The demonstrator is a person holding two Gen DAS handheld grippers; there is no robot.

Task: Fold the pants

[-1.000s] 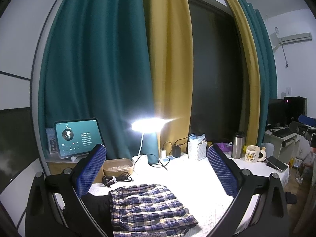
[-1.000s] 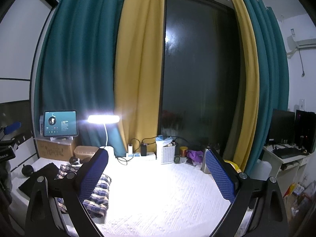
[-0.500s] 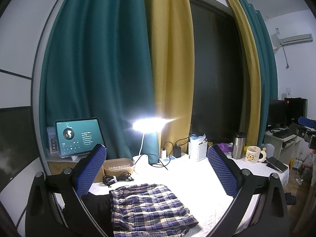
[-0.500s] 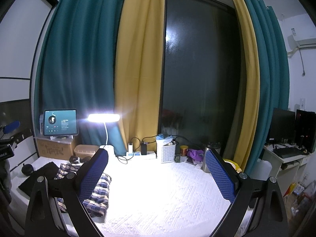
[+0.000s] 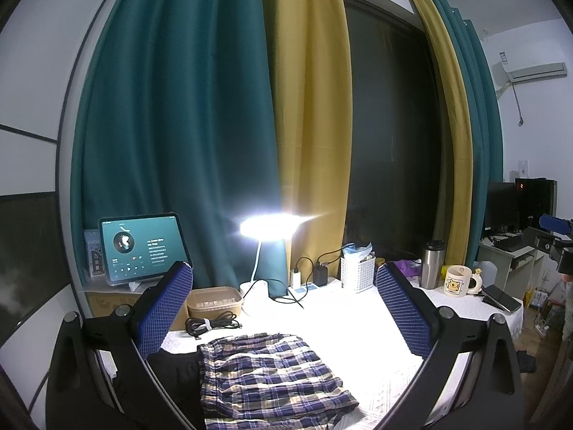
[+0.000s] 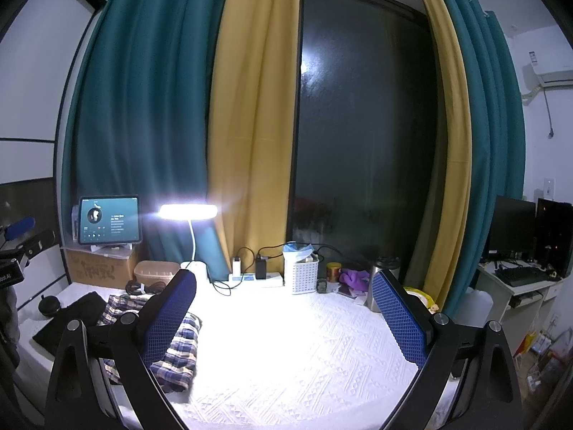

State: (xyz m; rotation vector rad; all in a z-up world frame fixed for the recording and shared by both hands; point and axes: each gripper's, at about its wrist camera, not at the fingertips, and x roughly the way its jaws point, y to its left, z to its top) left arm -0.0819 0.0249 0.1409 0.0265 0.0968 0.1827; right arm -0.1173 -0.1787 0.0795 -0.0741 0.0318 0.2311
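The plaid pants [image 5: 272,380] are seen lying on the white table [image 5: 343,326], partly over a black cloth [image 5: 175,362]; left gripper [image 5: 286,319] is held above them w/ jaws apart, nothing gripped; right gripper [image 6: 286,319] is also wide apart, over bare table, pants [image 6: 179,344] at its left finger.

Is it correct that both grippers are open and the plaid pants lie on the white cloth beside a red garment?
Not quite: the garment beside the plaid pants is black, not red, as the left wrist view shows. The left gripper and right gripper are open, and the pants lie on the white cloth.
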